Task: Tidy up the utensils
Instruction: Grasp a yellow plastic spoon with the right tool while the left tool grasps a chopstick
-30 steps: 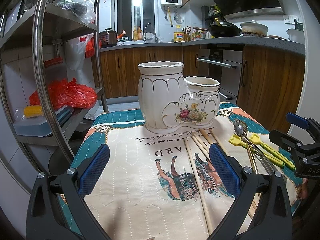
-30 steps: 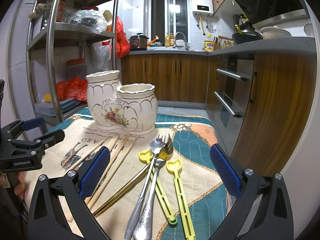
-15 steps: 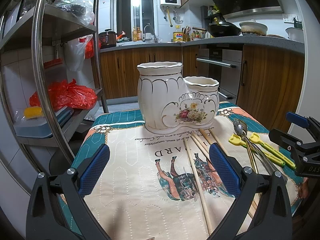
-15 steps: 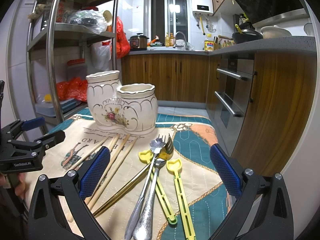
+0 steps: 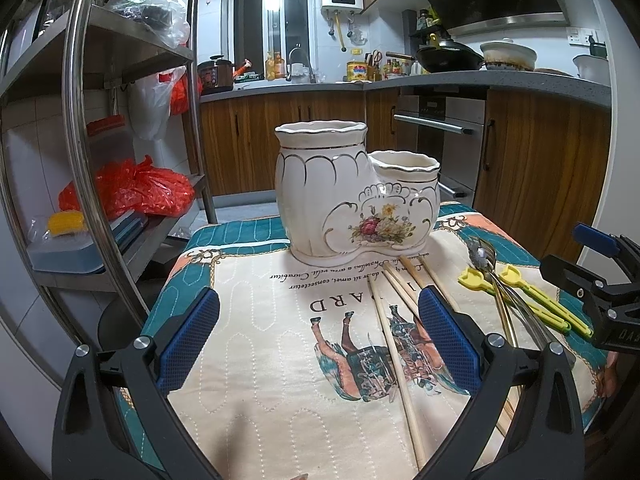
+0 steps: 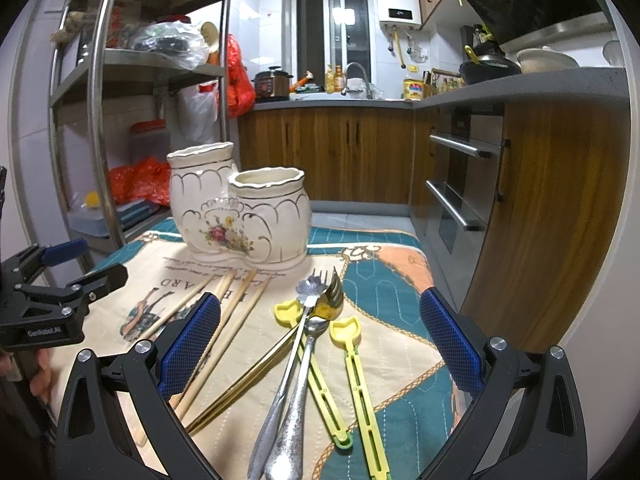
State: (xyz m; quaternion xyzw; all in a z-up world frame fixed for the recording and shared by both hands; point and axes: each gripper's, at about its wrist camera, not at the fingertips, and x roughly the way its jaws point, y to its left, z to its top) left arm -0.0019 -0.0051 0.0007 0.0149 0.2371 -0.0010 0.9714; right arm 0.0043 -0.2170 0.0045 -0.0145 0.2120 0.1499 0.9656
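A cream ceramic double-pot utensil holder [image 5: 352, 196] [image 6: 240, 216] with a flower motif stands at the far end of a patterned tablecloth [image 5: 280, 360]. Several wooden chopsticks [image 5: 394, 344] [image 6: 224, 320] lie in front of it. To their right lie a gold fork [image 6: 330, 298], silver spoons [image 6: 296, 392] and two yellow plastic utensils [image 6: 360, 380] [image 5: 532, 296]. My left gripper [image 5: 318, 336] hovers open over the cloth, chopsticks between its fingers' line. My right gripper [image 6: 320, 340] hovers open above the metal and yellow utensils. Both are empty.
A steel shelf rack [image 5: 80, 140] with red bags stands close on the left. Wooden kitchen cabinets and an oven [image 6: 460, 184] run along the right and back. The table's right edge [image 6: 436, 320] drops off beside the cabinets.
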